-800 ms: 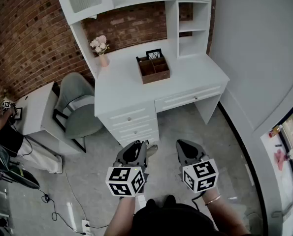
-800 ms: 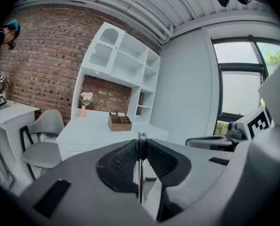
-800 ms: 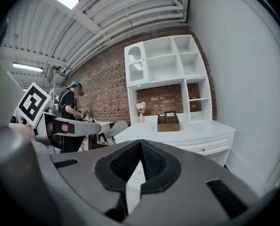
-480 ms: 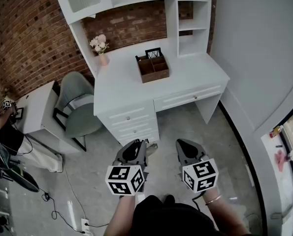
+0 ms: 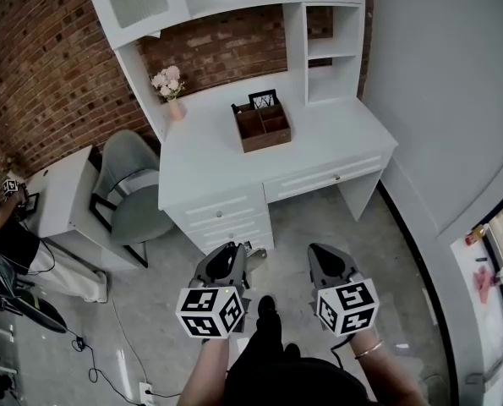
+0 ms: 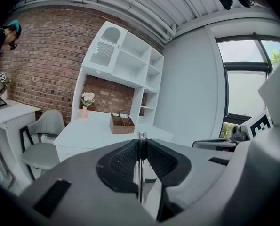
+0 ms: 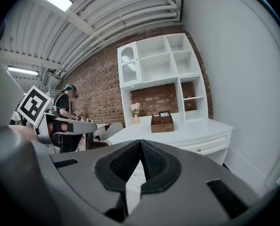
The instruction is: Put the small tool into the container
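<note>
Left claw (image 5: 232, 252) is pressed together on the small tool (image 6: 140, 161), a thin silvery metal strip seen edge-on in the seam between the black ribbed pads (image 6: 118, 161). The strip's long axis runs along the claw's own line, and its tip pokes just past the jaw tips toward the table. Can't tell what kind of tool it is.

Right claw (image 5: 325, 254) is also pressed together, with nothing between its pads. It's held level with the left one and apart from it.

Container (image 5: 261, 125) is a brown wooden open-top box with divided compartments. It sits on the white table (image 5: 336, 138), toward the back and roughly mid-width. Pink flowers in a vase (image 5: 169, 87) stand well off to its left.

Key relation: the container lies straight ahead of both claws and well apart from them, with bare floor and the table's drawer front in between. Both gripper views show it near centre, just above the jaw tips, so the heading looks right. In the head view the box sits between the two claws side to side, a bit closer to the left claw's line, and that claw carries the tool.

My read is that this is the carry step, with placement not yet begun. Next comes a walk-up, then left claw over one compartment, tip down, release. The risk I see is the thin strip twisting in the pads or catching on a divider. The grey chair (image 5: 133, 184) is left of the table, off the path.
</note>
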Available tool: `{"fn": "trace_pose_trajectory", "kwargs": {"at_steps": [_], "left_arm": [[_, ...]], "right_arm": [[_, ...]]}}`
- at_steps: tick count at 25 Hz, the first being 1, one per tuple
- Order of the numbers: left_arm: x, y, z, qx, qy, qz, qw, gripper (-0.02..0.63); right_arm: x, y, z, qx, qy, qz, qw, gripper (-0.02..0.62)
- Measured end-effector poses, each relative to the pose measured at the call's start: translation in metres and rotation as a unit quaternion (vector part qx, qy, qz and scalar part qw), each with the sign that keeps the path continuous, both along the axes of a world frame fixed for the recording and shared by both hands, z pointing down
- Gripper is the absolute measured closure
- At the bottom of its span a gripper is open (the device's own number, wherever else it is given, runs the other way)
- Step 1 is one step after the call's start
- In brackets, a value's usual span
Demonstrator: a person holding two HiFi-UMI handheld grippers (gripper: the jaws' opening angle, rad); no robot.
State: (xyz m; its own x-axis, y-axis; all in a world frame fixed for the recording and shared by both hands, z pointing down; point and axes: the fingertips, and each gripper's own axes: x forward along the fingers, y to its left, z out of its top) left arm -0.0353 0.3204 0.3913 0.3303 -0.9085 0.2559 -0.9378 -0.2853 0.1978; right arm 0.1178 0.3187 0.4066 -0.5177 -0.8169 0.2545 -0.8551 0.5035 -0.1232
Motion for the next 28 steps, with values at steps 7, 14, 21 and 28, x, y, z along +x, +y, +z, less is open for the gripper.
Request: {"fn": "trace_pose_trajectory", "kwargs": {"at_steps": [7, 14, 21, 28], "left_arm": [[-0.012, -0.061, 0.008, -0.005, 0.006, 0.005, 1.0, 0.534], [-0.025, -0.146, 0.015, -0.012, 0.012, 0.025, 0.9996, 0.534], [-0.037, -0.227, 0.008, -0.011, 0.01, 0.049, 0.9987, 0.534], [-0.05, -0.292, -0.001, -0.002, 0.012, 0.069, 0.9976, 0.534]], "right_arm": [[-0.009, -0.054, 0.01, -0.011, -0.001, 0.004, 1.0, 0.591], [-0.027, -0.134, 0.015, -0.025, -0.009, 0.019, 0.999, 0.591], [-0.054, -0.212, 0.009, -0.03, -0.013, 0.027, 0.999, 0.591], [-0.073, -0.266, 0.009, -0.031, -0.012, 0.043, 0.999, 0.591]]}}
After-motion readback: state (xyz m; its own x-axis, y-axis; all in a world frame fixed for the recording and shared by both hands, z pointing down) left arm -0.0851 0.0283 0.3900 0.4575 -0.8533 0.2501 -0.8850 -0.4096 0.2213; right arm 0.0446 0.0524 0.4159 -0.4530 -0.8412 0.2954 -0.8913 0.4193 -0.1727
